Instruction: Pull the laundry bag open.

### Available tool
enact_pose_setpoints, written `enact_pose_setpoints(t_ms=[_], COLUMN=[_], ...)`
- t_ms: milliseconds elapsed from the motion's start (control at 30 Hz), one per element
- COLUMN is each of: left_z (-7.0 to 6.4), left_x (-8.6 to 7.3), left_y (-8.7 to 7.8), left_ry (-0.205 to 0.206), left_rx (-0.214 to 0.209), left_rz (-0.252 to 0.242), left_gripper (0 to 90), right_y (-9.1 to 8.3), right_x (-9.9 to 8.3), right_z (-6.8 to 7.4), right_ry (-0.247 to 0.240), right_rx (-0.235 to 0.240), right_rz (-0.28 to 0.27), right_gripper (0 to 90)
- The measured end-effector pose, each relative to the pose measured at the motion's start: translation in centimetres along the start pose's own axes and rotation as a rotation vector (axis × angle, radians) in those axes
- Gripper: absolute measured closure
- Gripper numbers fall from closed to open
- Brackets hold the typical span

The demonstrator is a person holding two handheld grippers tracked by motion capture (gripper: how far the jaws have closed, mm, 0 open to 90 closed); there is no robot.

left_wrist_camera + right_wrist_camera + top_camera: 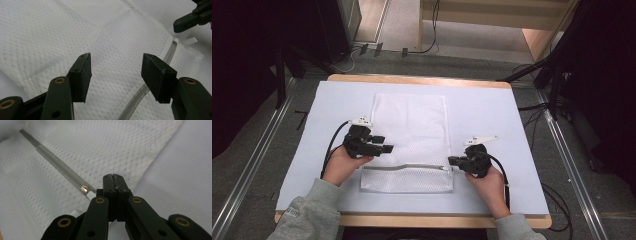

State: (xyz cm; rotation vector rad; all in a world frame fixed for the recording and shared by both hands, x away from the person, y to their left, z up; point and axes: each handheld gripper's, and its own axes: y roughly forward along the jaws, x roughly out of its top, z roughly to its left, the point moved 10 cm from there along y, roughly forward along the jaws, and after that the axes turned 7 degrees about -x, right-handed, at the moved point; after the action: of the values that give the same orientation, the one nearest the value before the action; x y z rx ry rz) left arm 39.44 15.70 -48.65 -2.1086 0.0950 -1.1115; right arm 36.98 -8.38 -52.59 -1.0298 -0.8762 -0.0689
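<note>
Counter (522, 125): rectangular top under a pale, white-blue sheet, with a light wood edge showing along the far and near sides. One item lies directly on it: a white mesh laundry bag (409, 127), flat, long axis running away from the person, roughly centred left-to-right. Its zipper (404, 166) runs crosswise near the bag's near end, slightly wavy, with the slider (84, 189) at the right-hand end. The bag's near edge sits a little back from the counter's near edge. Fabric has faint fold creases.
</note>
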Motion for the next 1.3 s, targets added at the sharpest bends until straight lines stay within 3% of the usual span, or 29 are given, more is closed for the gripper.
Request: enact_pose_setpoints(t_ms=[533,1000,1300], left_z=[-1.2,-1.5,-1.8], left_x=[0.6,0.8,1.0], left_y=[1.3,2.2,2.7], left_ry=[0.035,0.045,0.056], left_rx=[-0.035,-0.050,-0.057], left_rz=[0.017,0.034,0.041], left_gripper=[42.1,42.1,42.1], right_y=[1.3,0.9,0.7], right_x=[-1.2,-1.8,-1.8], right_z=[0.5,1.2,2.5], right_ry=[-0.017,0.001,-0.021], right_rx=[-0.016,0.023,0.043], right_rz=[0.049,0.062,0.053], right_gripper=[90.0,90.0,90.0])
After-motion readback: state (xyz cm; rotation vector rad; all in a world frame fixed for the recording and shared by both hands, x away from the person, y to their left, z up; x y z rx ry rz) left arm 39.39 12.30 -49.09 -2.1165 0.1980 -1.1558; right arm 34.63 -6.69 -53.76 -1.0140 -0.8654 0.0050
